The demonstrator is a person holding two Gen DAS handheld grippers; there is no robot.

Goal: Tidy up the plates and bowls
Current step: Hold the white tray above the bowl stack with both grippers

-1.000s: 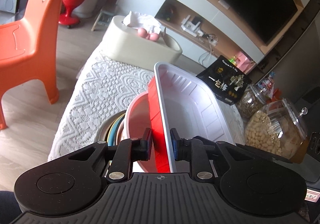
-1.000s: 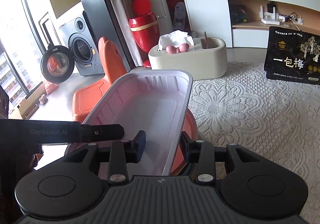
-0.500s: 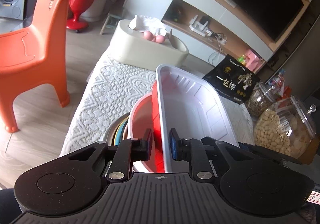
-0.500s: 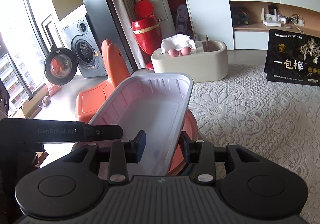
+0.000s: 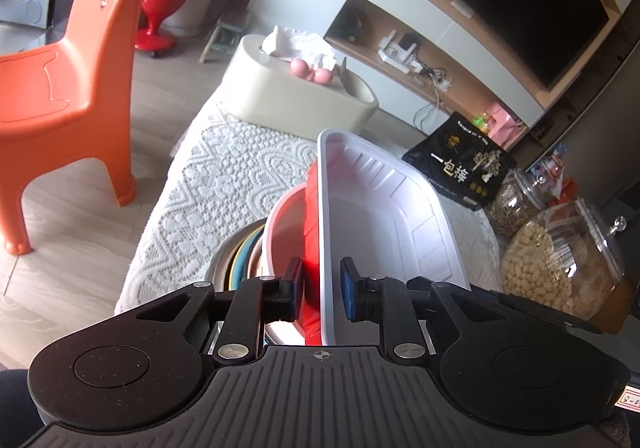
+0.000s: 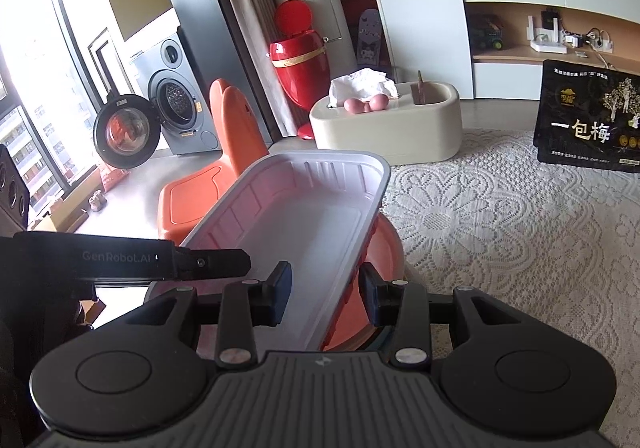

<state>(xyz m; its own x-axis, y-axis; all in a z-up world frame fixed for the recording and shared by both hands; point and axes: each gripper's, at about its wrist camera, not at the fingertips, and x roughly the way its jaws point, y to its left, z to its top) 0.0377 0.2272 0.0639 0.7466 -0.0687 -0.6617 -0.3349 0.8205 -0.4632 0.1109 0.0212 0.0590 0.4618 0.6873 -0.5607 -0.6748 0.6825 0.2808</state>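
A rectangular tray (image 5: 384, 224), white inside and red outside, rests tilted on a pink bowl (image 5: 284, 232), which sits on a stack of plates (image 5: 240, 256). My left gripper (image 5: 320, 290) is shut on the tray's near left wall, one pad on the red outside and one on the white inside. In the right wrist view, the right gripper (image 6: 326, 290) is shut on the opposite wall of the same tray (image 6: 316, 216), with the pink bowl (image 6: 384, 248) showing beneath. The black body of the left tool (image 6: 120, 260) reaches in from the left.
A lace cloth (image 5: 208, 184) covers the table, whose left edge drops to the floor by an orange chair (image 5: 68, 100). A cream tissue box (image 5: 300, 100) stands at the far end. A black snack bag (image 5: 460, 168) and two glass jars (image 5: 560, 264) stand at the right.
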